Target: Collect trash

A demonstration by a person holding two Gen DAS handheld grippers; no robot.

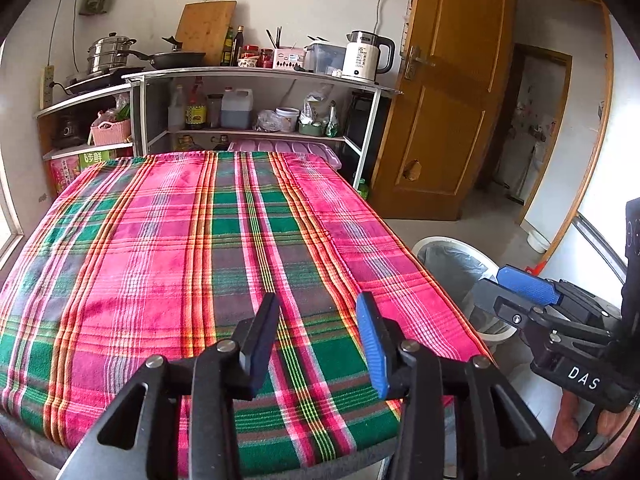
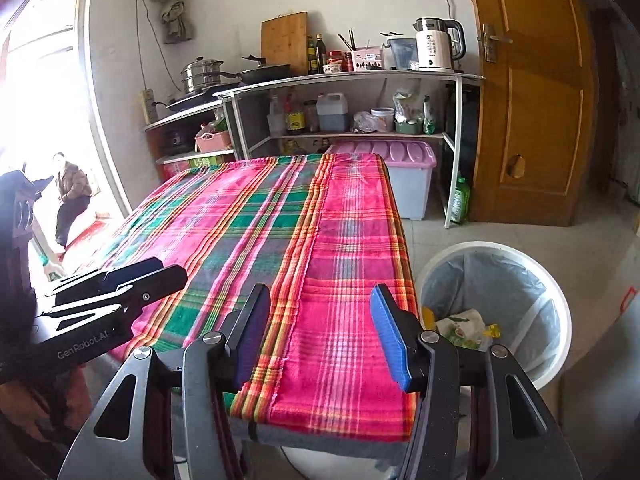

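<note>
A white round trash bin [image 2: 532, 280] with a clear liner stands on the floor at the table's right side; it also shows in the left wrist view [image 1: 448, 248]. Crumpled wrappers [image 2: 464, 328] lie inside it. My left gripper [image 1: 318, 300] is open and empty above the near end of the plaid tablecloth [image 1: 180, 240]. My right gripper [image 2: 320, 296] is open and empty above the cloth's near right corner [image 2: 340, 340], just left of the bin. Each gripper shows at the edge of the other's view, the right one [image 1: 520, 284] and the left one [image 2: 132, 276].
A kitchen shelf [image 1: 256, 74] with pots, bottles and a white kettle [image 1: 364, 58] stands behind the table. A purple-lidded storage box [image 2: 404, 172] sits under it. A wooden door [image 1: 452, 92] stands open at right. A person [image 2: 70, 196] sits outside at far left.
</note>
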